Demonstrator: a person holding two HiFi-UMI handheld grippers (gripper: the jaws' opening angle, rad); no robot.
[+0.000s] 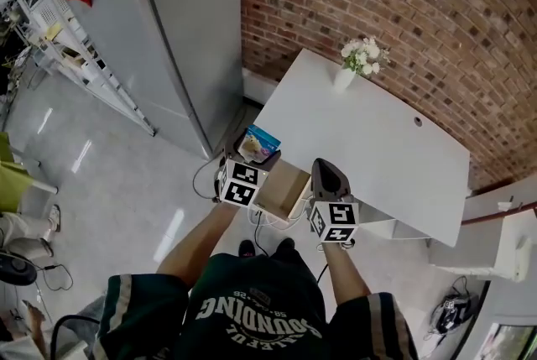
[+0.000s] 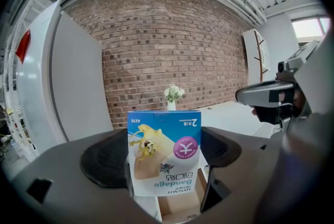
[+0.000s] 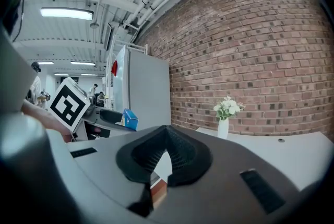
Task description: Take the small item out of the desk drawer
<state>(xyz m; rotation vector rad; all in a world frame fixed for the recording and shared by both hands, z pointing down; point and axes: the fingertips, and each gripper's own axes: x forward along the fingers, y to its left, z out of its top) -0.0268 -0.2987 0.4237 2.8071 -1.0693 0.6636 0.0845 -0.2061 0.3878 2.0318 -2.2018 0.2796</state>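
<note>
A small blue bandage box (image 2: 164, 152) with a cartoon print stands upside down between the jaws of my left gripper (image 2: 164, 157), which is shut on it. In the head view the box (image 1: 258, 143) is held above the left end of the white desk (image 1: 369, 157), just beyond the open wooden drawer (image 1: 281, 189). The drawer (image 2: 180, 206) shows below the box and looks bare inside. My right gripper (image 1: 329, 180) hovers at the drawer's right side, jaws shut with nothing between them (image 3: 166, 157). From the right gripper view the box (image 3: 130, 119) appears at the left.
A white vase of flowers (image 1: 359, 63) stands at the desk's far edge by the brick wall (image 1: 403, 6). A tall grey cabinet (image 1: 159, 31) stands left of the desk. Cables (image 1: 205, 178) lie on the floor under the desk's left end. Metal racks (image 1: 42, 23) are far left.
</note>
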